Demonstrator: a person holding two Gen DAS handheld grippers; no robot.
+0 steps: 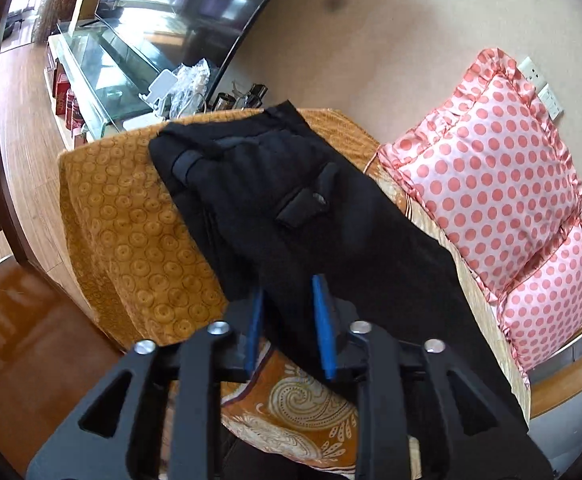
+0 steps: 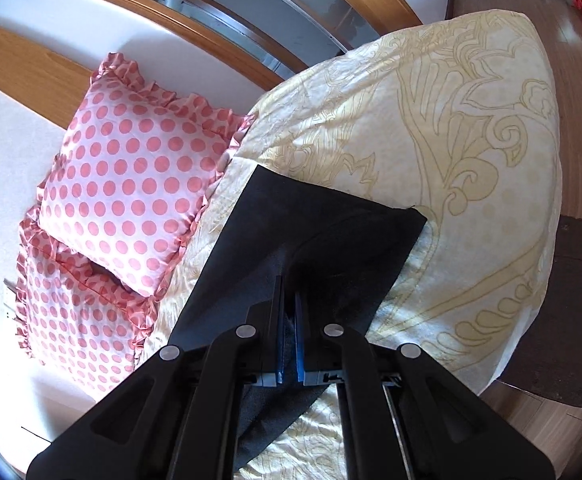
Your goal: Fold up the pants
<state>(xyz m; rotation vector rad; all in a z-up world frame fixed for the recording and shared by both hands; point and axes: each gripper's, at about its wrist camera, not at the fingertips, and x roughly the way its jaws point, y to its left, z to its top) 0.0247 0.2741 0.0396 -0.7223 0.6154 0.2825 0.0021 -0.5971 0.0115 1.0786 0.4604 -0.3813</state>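
So the bed [image 1: 131, 216] takes up most of both views, orange patterned cover at one end and a pale cream quilt [image 2: 471, 160] at the other, with two pink polka-dot pillows [image 1: 491, 168] along the wall side. The black pants [image 1: 291, 208] are stretched out lengthwise on top: waistband and a flap pocket at the far end in the left view, leg hems lying flat on the quilt in the right view.

Left gripper [image 1: 289, 320] has its blue pads spread partway with dark fabric running between them. I honestly can't tell if it's actually pinching or just straddling the cloth. Right gripper [image 2: 289, 332] is nearly closed, a ridge of pant leg squeezed between its pads.

My read: this is the grab before folding the legs toward the waist. To do it well I'd make sure the left side really bites both layers, lift both ends evenly, and keep the fabric taut so the hems land square.
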